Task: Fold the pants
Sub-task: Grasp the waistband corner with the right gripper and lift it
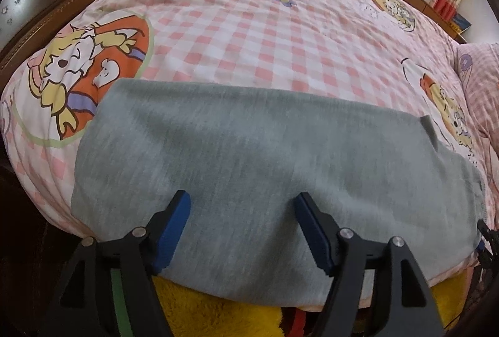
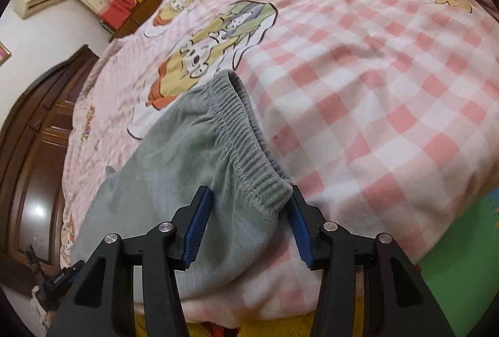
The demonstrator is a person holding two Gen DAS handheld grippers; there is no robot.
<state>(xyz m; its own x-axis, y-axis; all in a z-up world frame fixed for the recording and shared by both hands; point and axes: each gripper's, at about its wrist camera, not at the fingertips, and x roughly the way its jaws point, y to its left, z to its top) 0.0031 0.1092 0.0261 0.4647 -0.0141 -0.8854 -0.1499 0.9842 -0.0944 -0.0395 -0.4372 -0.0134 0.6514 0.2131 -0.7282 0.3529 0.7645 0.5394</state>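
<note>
Pants [image 1: 249, 156] flat on checked quilt [image 1: 249, 34] — both tongs [image 1: 241, 231] [image 2: 249, 227] spread, gripping nothing.

**Hidden and cut off**

The pants' [image 1: 249, 168] near edge is covered by the left gripper [image 1: 243, 231], and their weave is blurred. In the right view, 1 end of the pants [image 2: 174, 168] is cut off behind the right gripper [image 2: 249, 224].
</note>
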